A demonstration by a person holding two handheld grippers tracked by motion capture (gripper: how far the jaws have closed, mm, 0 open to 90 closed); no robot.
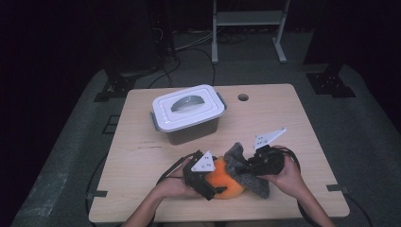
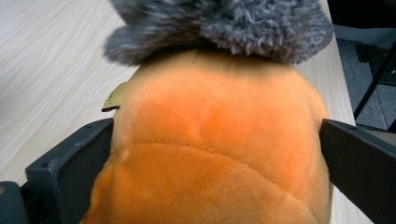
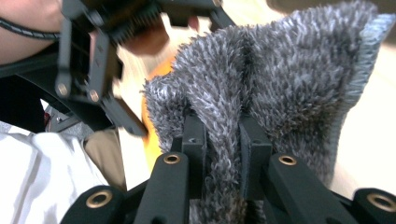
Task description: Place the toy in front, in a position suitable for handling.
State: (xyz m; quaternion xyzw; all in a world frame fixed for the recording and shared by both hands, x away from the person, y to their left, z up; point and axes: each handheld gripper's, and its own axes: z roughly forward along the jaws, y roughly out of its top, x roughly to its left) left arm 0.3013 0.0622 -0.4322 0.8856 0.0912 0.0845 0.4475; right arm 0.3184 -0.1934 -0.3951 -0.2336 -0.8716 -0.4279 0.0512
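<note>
While wiping, keep to the near edge of the counter (image 1: 142,156), well short of the lidded white box (image 1: 188,113) at the back. Hold the orange plush ball (image 1: 226,182) steady on the counter near the front edge, squeezed on both sides by the left gripper (image 1: 208,182), jaws closed on its flanks without crushing it. Draw the grey fluffy cloth (image 1: 246,168), draped over the ball's right side, across the plush in short strokes. Keep the right gripper (image 3: 223,140) pinched tight on the cloth's fold, jaws closed, so nothing slips free.
</note>
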